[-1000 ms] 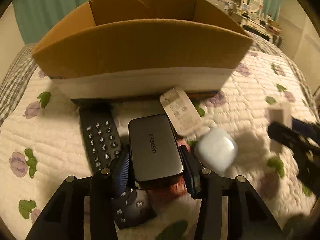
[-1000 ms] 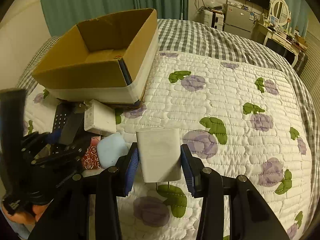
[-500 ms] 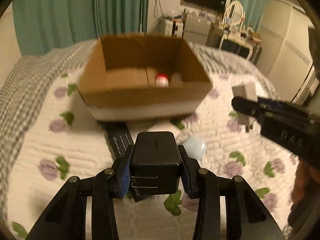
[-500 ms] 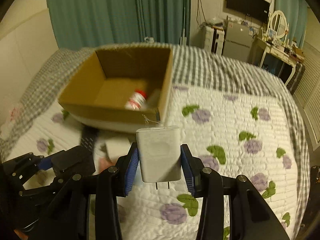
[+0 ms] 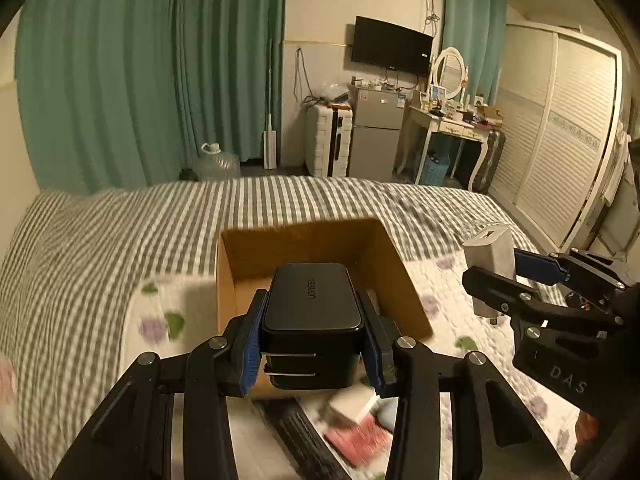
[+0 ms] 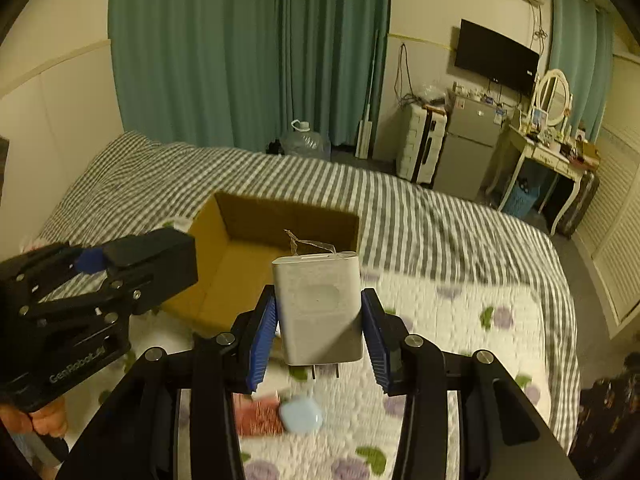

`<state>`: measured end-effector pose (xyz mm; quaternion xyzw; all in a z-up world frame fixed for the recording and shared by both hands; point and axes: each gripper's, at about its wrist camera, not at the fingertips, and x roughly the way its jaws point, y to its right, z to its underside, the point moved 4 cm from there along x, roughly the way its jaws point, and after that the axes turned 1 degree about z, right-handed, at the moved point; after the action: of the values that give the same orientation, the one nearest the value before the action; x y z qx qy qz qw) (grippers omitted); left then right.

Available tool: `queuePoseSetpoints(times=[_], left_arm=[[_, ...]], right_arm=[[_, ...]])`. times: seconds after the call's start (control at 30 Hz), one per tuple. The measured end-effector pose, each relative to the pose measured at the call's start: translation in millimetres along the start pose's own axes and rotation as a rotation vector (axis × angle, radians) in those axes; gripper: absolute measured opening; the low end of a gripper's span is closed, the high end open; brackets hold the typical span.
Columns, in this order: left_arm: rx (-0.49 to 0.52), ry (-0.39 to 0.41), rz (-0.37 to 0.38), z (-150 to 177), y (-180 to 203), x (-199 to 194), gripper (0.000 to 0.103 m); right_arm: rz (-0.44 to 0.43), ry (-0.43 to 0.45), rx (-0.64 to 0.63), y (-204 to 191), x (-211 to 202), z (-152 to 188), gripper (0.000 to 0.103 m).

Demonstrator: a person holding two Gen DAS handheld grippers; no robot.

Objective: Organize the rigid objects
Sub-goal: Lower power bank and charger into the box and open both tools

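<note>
Quilted bed [image 6: 460, 312] carries cardboard box [image 6: 256, 248], pale-blue case [image 6: 301, 420]

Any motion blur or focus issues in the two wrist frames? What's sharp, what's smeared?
Left wrist: black charger and left claw sharp; bedspread and the clutter below streaked by motion; strong fisheye bending, warm dim light. Right wrist: white charger in the right claw crisp; cardboard box and quilt soft, smeared.

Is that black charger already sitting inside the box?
No, the black charger is held up between the left fingers, above the box.
</note>
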<state>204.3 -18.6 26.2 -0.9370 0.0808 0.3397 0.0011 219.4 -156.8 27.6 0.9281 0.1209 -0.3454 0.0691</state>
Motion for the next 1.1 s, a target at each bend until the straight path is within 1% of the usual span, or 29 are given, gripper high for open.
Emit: queuePoseSetpoints(times=[0.1, 0.23, 0.4, 0.5, 0.6, 0.73, 0.8, 0.83, 0.87, 0.9, 0.97, 1.07, 1.1], left_arm=[[0.017, -0.005, -0.022, -9.4, -7.7, 23.8, 0.042], [0.001, -0.036, -0.026, -8.4, -22.4, 62.5, 0.042], [0.053, -0.075, -0.066, 2.2, -25.1, 104.4, 0.042], [0.060, -0.093, -0.064, 8.7, -27.2, 120.7, 0.042], [0.055, -0.115, -0.060, 17.0, -30.5, 131.5, 0.042], [0.049, -0.133, -0.047, 29.8, -31.7, 136.6, 0.043], [0.076, -0.136, -0.045, 33.8, -27.4, 134.7, 0.045], [0.087, -0.131, -0.047, 34.4, -25.4, 132.1, 0.045], [0.103, -0.122, -0.055, 34.0, -23.0, 128.0, 0.046], [0.115, -0.122, -0.067, 32.1, -21.2, 123.7, 0.051], [0.113, -0.127, -0.073, 28.1, -22.6, 114.2, 0.055], [0.092, -0.117, -0.079, 17.0, -25.4, 90.3, 0.056], [0.080, -0.109, -0.078, 12.6, -25.7, 80.6, 0.057]], right_arm=[[0.003, -0.009, -0.008, -1.6, 27.3, -18.3, 0.041], [0.004, -0.029, -0.017, -4.5, 67.3, -29.2, 0.041], [-0.015, -0.076, 0.022, 0.2, 123.0, -22.2, 0.041], [-0.020, -0.108, 0.047, 2.8, 147.7, -12.4, 0.040], [-0.019, -0.125, 0.046, 0.9, 161.2, -4.3, 0.040], [-0.019, -0.135, 0.042, -2.8, 166.9, 3.6, 0.041], [-0.048, -0.140, 0.056, -4.2, 166.4, 6.4, 0.042], [-0.049, -0.131, 0.066, -3.4, 162.8, 6.3, 0.047], [-0.045, -0.118, 0.074, -1.9, 159.0, 4.0, 0.066], [-0.039, -0.096, 0.086, 1.0, 151.5, 0.9, 0.075], [-0.031, -0.079, 0.113, 6.3, 138.6, -5.7, 0.075], [0.003, -0.055, 0.115, 14.8, 105.6, -19.0, 0.075], [0.018, -0.036, 0.104, 17.1, 87.8, -24.1, 0.075]])
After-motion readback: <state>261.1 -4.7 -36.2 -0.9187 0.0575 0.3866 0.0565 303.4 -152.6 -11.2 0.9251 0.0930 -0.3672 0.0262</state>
